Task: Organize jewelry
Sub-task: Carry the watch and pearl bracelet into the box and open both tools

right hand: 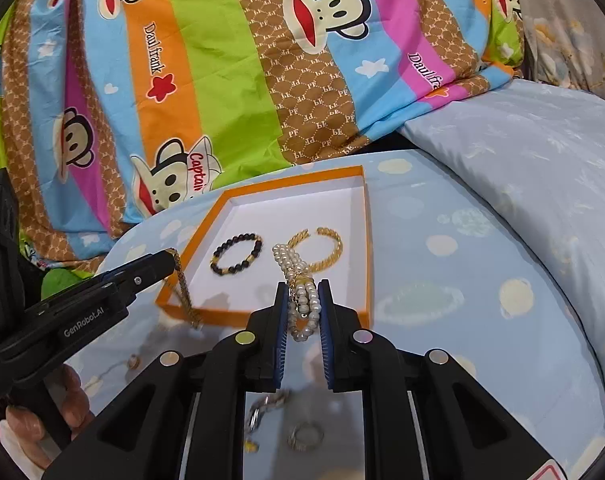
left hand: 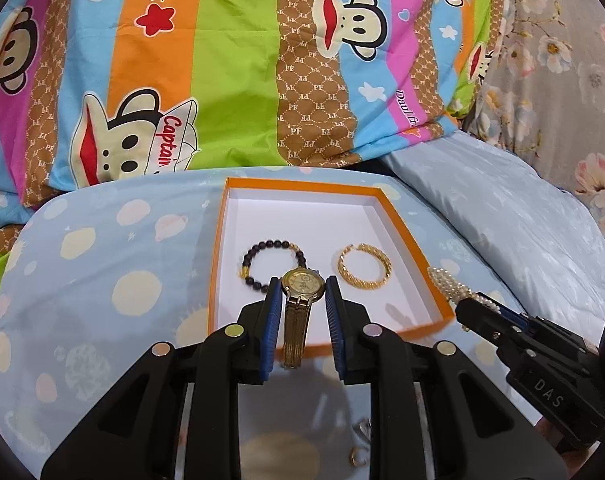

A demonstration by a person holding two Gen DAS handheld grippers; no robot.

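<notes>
**Watch and pearls held over the orange box**

Bedding fills the whole scene: a pale blue sheet (left hand: 102, 280) printed with cream planets carries the orange box (left hand: 418, 240), and everything else I place against that box.

Nearest to me, on the sheet short of the box's front wall, lie small loose pieces: a silver ring (right hand: 304, 436) and a thin gold ring (right hand: 133, 361), both partly hidden behind my grippers.

My left gripper (left hand: 302, 300) is clamped on a gold watch (left hand: 302, 284); its dial stands above the box's front part and the band hangs straight down across the front wall. My right gripper (right hand: 302, 300) is pinched tight on a coiled pearl bracelet (right hand: 300, 292), held just at the box's front right corner, its free loops sticking out past my fingertips.

Inside the box, on the white floor, a dark bead bracelet (left hand: 262, 264) with gold spacers lies on the left and an open gold chain bangle (left hand: 364, 266) lies on the right, near each other but apart.

Beyond the box's far wall a striped cartoon-monkey duvet (left hand: 230, 60) is heaped up, with a plain pale blue pillow (left hand: 502, 220) to the box's right and a grey floral fabric (left hand: 562, 60) past that.
</notes>
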